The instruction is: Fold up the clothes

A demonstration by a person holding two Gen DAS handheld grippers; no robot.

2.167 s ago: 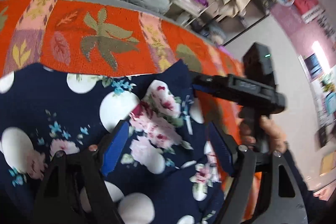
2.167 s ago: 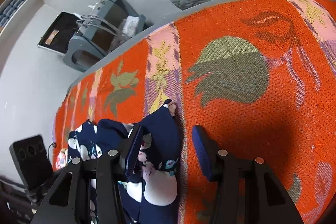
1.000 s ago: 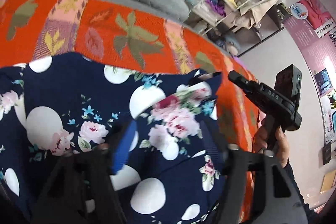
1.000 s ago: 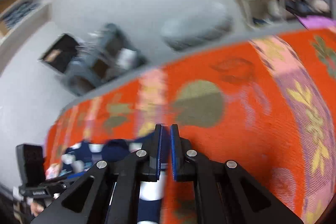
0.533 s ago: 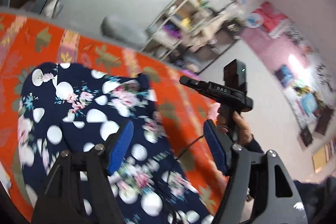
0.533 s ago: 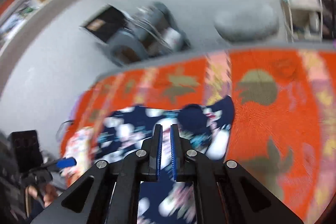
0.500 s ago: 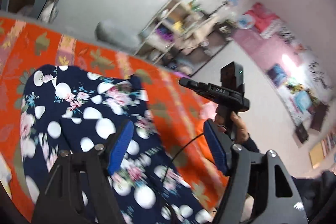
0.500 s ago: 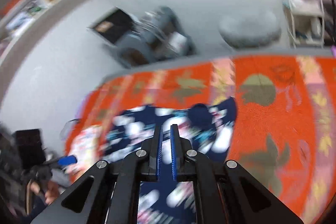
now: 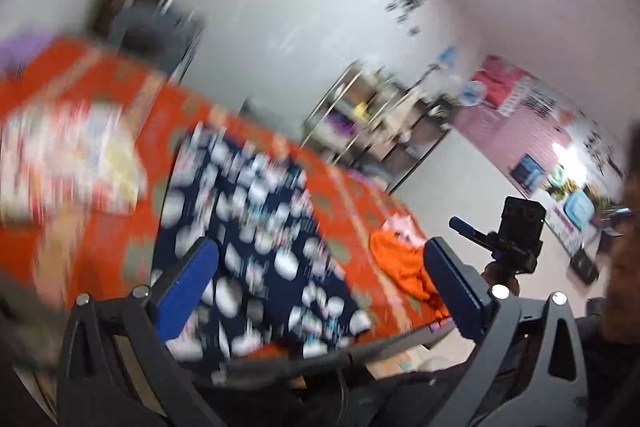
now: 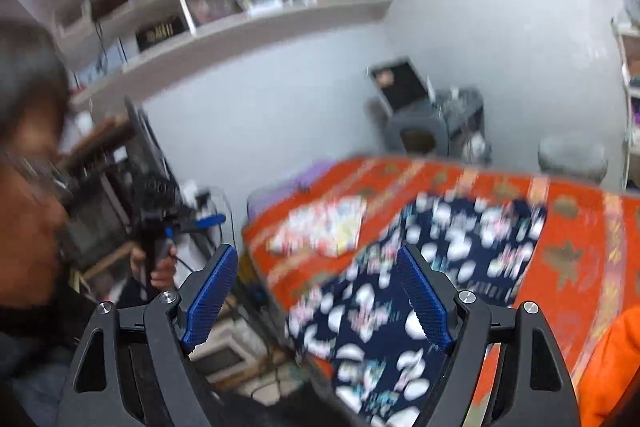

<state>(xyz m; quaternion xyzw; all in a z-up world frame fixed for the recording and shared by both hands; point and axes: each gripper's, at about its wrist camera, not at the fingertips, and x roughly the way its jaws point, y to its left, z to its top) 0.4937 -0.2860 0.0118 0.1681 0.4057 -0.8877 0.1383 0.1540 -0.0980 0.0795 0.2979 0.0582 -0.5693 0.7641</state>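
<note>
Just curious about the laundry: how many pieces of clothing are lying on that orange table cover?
3: navy floral garment in the middle, pale patterned piece beside it, orange item at the near edge. Blur may hide more.

no legible text, wall posters and shelf boxes too blurred to read

garment: navy, white dots, florals | cloth: orange, leaf-patterned
</note>
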